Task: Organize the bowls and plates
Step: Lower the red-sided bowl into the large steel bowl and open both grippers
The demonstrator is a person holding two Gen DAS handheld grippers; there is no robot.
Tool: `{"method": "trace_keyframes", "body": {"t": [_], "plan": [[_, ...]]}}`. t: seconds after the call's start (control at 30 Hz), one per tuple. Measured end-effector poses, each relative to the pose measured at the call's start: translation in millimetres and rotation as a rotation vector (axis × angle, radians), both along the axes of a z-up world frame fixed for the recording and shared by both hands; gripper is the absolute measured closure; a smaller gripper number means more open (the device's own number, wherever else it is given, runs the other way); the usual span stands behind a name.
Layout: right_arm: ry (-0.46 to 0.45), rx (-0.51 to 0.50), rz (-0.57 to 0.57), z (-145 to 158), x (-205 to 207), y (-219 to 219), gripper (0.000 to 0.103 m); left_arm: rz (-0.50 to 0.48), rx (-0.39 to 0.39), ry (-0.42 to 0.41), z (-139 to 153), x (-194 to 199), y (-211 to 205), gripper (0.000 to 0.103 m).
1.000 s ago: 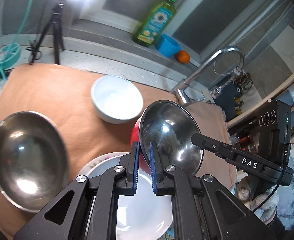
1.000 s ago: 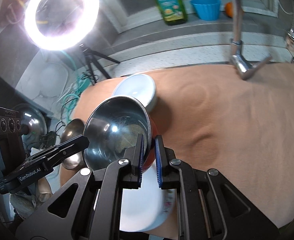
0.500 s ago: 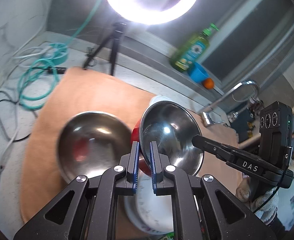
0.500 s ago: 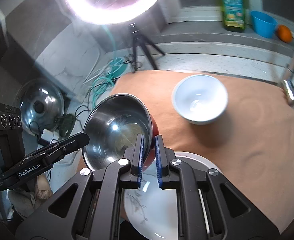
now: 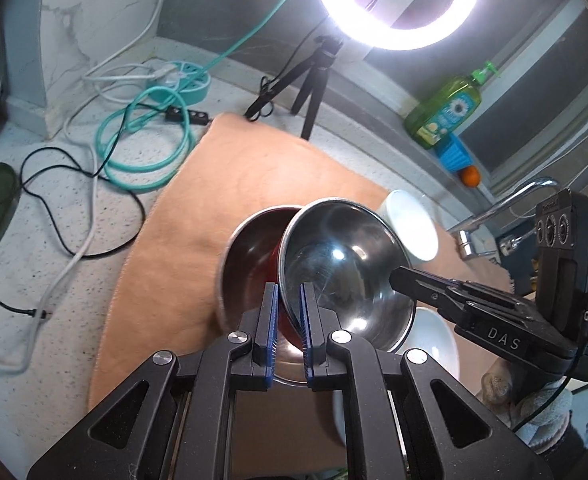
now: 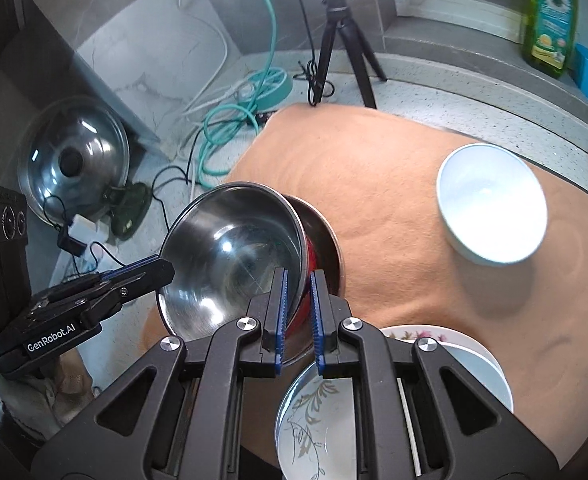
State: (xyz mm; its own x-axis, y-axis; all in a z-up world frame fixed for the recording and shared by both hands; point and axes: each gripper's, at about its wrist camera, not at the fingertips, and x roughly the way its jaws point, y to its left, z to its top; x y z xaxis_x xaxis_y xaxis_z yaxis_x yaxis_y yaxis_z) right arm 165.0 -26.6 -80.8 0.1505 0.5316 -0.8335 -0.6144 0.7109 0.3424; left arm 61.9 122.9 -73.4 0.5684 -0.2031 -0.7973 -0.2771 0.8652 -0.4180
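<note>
A steel bowl with a red outside (image 5: 341, 272) (image 6: 230, 256) hangs tilted between both grippers. My left gripper (image 5: 286, 292) is shut on its near rim, and it shows in the right wrist view (image 6: 162, 268) at the bowl's left edge. My right gripper (image 6: 297, 280) is shut on the opposite rim, and it shows in the left wrist view (image 5: 397, 278) too. Just below the held bowl, a second steel bowl (image 5: 250, 264) (image 6: 325, 240) sits on the orange cloth (image 5: 230, 184). Whether the two bowls touch I cannot tell. A white bowl (image 6: 493, 204) stands farther right. A stack of white floral plates (image 6: 473, 356) lies close by.
A ring light on a black tripod (image 5: 313, 80) stands at the cloth's far edge, beside coiled teal and black cables (image 5: 146, 148). A pot lid (image 6: 74, 160) leans at the left. A dish soap bottle (image 5: 445, 112), a blue cup (image 5: 453, 156) and a faucet (image 5: 505, 204) are at the back right.
Both grippers have carried the steel bowl leftward, from above the plates to over the second steel bowl. The white bowl and plates have slid to the right in view.
</note>
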Motion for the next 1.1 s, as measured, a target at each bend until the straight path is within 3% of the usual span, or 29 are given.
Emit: {"method": "trace_keyframes", "body": {"t": [0.53, 1.0, 1.1], "plan": [[0.012, -0.122, 0.046, -26, 6, 24, 0.092, -0.060, 0.104, 0.099, -22, 18, 0, 0.094], [0.013, -0.171, 0.060, -31, 9, 30, 0.089, -0.088, 0.138, 0.141, -29, 28, -5, 0.094], [0.014, -0.175, 0.074, -31, 9, 32, 0.083, -0.088, 0.134, 0.144, -28, 29, -5, 0.094]]}}
